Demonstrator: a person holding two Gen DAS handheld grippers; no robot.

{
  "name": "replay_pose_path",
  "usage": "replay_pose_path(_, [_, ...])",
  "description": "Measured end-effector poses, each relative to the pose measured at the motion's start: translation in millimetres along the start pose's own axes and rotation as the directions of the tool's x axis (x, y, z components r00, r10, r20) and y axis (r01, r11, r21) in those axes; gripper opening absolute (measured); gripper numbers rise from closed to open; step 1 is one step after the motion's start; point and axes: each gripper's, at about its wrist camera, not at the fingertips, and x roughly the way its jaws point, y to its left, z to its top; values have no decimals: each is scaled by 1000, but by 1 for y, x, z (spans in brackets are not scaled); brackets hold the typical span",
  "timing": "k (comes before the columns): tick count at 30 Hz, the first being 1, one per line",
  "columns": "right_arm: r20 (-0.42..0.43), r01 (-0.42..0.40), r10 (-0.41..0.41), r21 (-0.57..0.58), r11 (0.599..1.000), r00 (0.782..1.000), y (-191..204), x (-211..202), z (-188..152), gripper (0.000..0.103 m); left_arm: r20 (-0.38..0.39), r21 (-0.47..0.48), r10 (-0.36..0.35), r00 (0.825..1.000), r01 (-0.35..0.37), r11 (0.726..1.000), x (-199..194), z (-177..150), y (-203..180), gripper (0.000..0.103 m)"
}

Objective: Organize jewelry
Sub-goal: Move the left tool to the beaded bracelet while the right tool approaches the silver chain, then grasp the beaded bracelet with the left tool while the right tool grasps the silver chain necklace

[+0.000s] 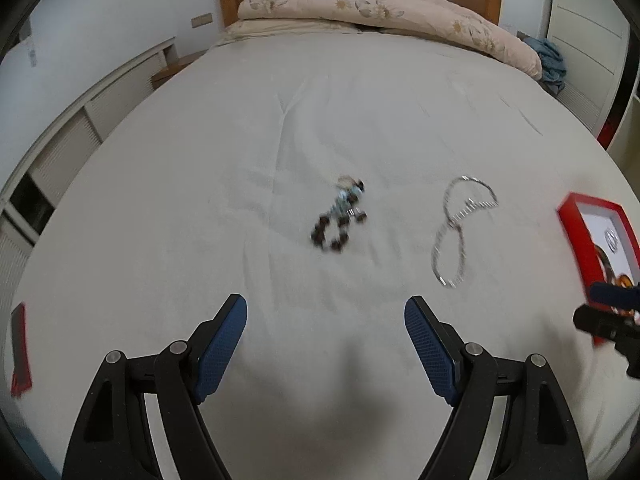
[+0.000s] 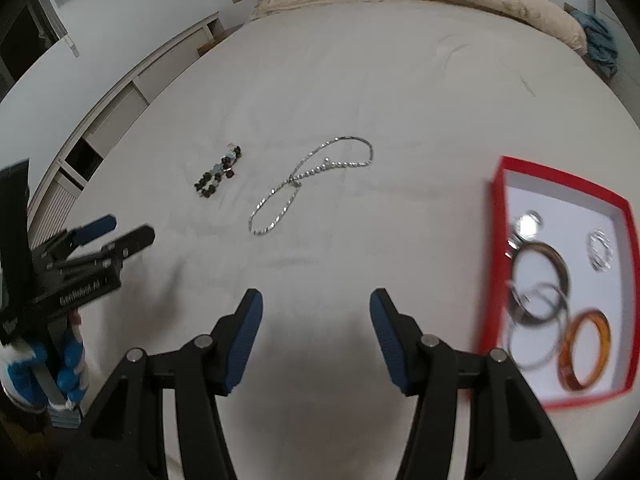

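A dark beaded bracelet point(image 1: 340, 218) lies on the white bed sheet ahead of my left gripper point(image 1: 326, 320), which is open and empty. A silver chain necklace point(image 1: 460, 228) lies to its right. In the right wrist view the bracelet point(image 2: 218, 176) and the necklace point(image 2: 308, 182) lie ahead and left of my right gripper point(image 2: 316, 312), open and empty. A red box point(image 2: 496, 216) at the right holds a dark bangle point(image 2: 540, 280), a silver bangle point(image 2: 532, 340), an orange bangle point(image 2: 584, 350) and small silver pieces. The left gripper point(image 2: 120, 230) shows at the left.
A folded floral quilt point(image 1: 380, 8) lies at the wooden headboard. A white low cabinet point(image 1: 80, 120) runs along the bed's left side. A blue cloth point(image 1: 550, 60) sits at the far right. A red object point(image 1: 20, 348) lies at the left edge. The red box point(image 1: 572, 224) is at the right.
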Motion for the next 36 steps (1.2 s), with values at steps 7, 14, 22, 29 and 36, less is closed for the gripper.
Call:
replay_pose_path(7, [-18, -35, 35, -3, 999, 999, 1, 48, 35, 54, -11, 8, -82, 997, 82, 997, 48, 36, 13, 80])
replay_pose_path(14, [-30, -64, 64, 7, 998, 997, 5, 90, 61, 54, -44, 42, -106, 993, 108, 993, 84, 48, 12, 69])
replay_pose_path(22, [-24, -55, 54, -36, 998, 998, 16, 120, 77, 54, -67, 39, -137, 988, 140, 989, 101, 47, 17, 44])
replay_pose_path(29, [-1, 4, -4, -90, 996, 1000, 29, 136, 84, 52, -61, -5, -148, 987, 148, 989, 99, 48, 30, 18])
replay_pose_path(36, [4, 127, -128, -175, 976, 992, 45, 134, 75, 15, -51, -16, -150, 987, 149, 989, 84, 41, 26, 15])
